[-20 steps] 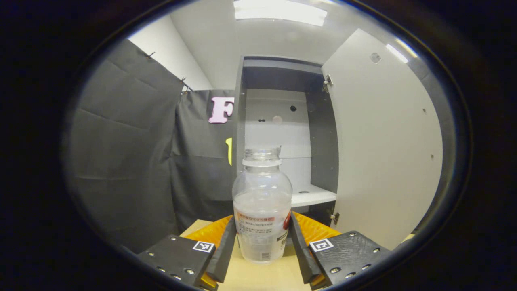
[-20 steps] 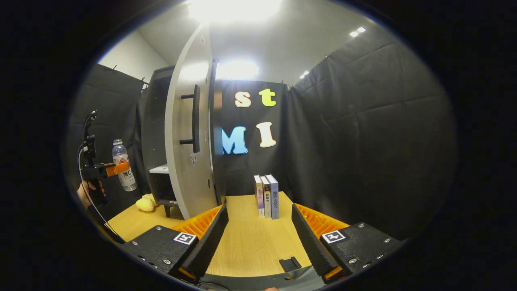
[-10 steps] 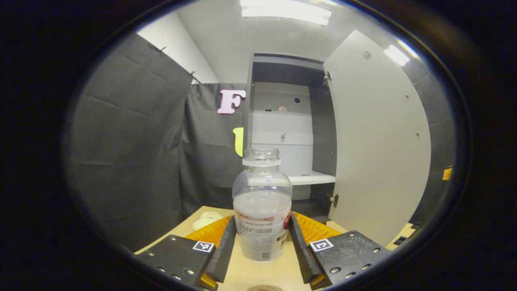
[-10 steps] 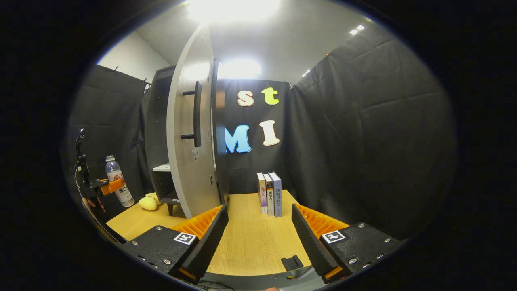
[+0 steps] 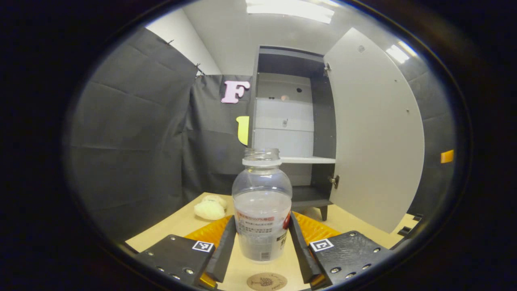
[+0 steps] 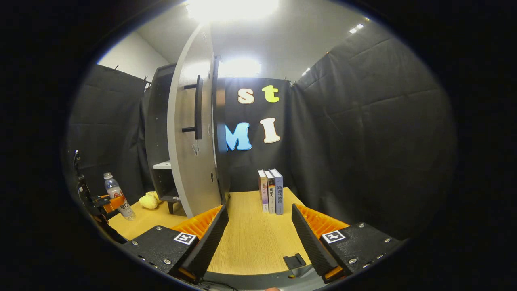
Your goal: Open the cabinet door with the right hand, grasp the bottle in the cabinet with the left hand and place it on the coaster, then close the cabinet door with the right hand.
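At centre of the left gripper view, the left gripper has its jaws clamped on the bottle, held above the coaster at bottom centre. The cabinet door stands open. The right gripper, jaws apart and empty, hangs over the bench.

1. Your left gripper has both fingers pressed against the sides of the bottle, which stands upright between them.
2. The bottle is clear, partly filled, uncapped, with a label low on its body.
3. Below the bottle, at the bottom edge of your view, lies the round coaster on the table; whether the bottle's base touches anything cannot be told.
4. Ahead, the cabinet stands open, its door swung out to the right.
5. One white shelf crosses the cabinet's inside.
6. A pale plush toy lies on the table left of the cabinet.
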Tool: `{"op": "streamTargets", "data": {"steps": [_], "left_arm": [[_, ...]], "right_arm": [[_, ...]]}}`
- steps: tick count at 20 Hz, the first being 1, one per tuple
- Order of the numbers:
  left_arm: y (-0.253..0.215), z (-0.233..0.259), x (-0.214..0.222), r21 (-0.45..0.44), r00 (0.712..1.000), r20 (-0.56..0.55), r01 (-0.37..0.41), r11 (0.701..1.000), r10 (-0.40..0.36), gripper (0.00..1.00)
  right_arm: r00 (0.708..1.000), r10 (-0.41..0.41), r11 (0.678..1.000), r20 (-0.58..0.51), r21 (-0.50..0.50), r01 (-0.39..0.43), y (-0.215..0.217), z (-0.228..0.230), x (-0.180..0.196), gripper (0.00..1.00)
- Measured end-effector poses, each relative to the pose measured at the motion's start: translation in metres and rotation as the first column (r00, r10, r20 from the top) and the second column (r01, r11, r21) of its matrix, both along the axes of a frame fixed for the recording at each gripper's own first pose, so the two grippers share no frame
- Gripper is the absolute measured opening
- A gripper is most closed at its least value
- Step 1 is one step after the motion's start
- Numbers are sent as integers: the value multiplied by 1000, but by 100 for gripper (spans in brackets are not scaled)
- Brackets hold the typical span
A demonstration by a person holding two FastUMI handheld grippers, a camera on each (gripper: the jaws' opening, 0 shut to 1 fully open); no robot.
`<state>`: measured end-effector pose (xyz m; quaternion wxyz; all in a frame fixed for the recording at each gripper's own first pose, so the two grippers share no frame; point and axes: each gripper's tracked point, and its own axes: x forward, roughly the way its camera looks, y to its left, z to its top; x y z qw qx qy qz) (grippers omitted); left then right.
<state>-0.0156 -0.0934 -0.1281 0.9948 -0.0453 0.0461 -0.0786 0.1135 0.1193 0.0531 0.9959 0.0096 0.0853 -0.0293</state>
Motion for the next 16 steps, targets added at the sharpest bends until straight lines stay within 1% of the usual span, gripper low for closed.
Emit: {"op": "streamTargets", "data": {"steps": [1, 2, 5, 7, 9, 12, 16], "left_arm": [[-1, -9, -4, -2, 1000, -10, 4, 1000, -4, 71], [-4, -19, -6, -6, 1000, -23, 8, 1000, -9, 71], [-5, -50, -13, 2, 998, -64, 21, 1000, -21, 71], [-9, -65, -17, 7, 997, -74, 23, 1000, -22, 71], [-9, -80, -19, 4, 996, -91, 16, 1000, -16, 71], [-14, -94, -24, -28, 995, -102, 11, 1000, -13, 71], [-22, -112, -28, -44, 993, -114, 8, 999, -13, 71]], "right_arm": [[1000, 1, 1000, 1, 3, -1, 1, 0, 0, 97], [1000, 1, 1000, 0, 0, -1, 1, -1, 0, 96], [1000, -2, 1000, -9, -17, 2, -2, -2, -2, 97], [1000, -2, 1000, -20, -15, 2, -1, -4, -4, 97], [999, 4, 999, -34, -33, -6, -2, -6, -7, 96], [999, -5, 998, -38, -68, 2, -9, -5, -10, 97], [999, -11, 998, -33, -66, 8, -7, -6, -9, 97]]}}
